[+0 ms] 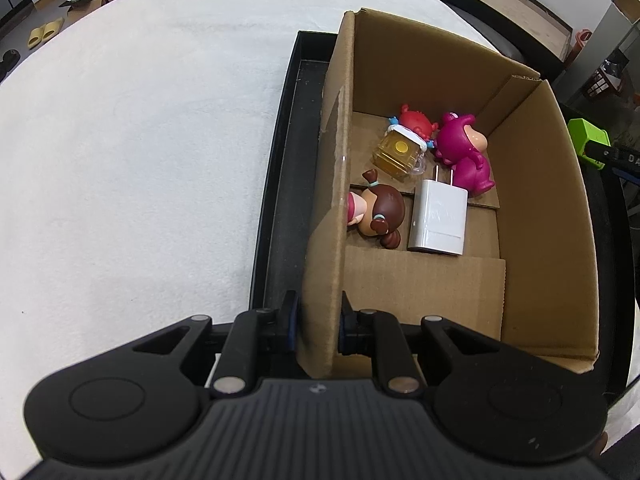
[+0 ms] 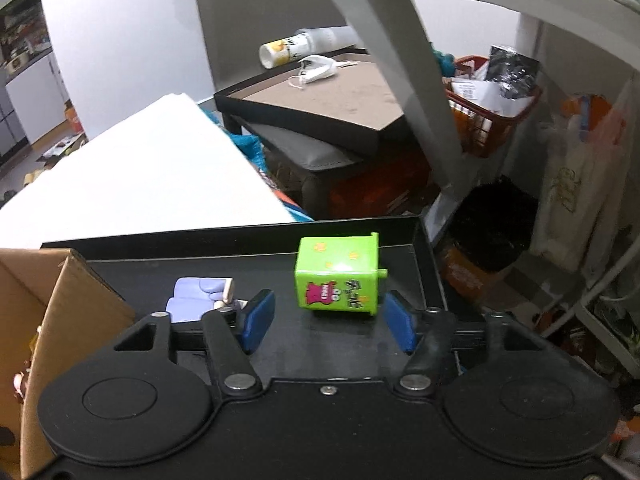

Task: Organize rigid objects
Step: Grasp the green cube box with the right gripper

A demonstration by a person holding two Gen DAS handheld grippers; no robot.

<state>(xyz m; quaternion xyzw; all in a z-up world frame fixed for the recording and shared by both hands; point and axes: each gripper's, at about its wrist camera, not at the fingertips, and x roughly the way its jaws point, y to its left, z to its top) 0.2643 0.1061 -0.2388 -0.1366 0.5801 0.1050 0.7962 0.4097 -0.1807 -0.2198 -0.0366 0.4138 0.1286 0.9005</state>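
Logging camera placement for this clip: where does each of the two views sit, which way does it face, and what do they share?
Left wrist: on the left gripper, looking steeply down into the cardboard box holding toys and a charger; its fingers clamp the box wall.
Right wrist: on the right gripper, looking forward and down over the black tray at the green bin; its fingers stand open, nothing held.
Shared: box, tray, green bin, white cloth.
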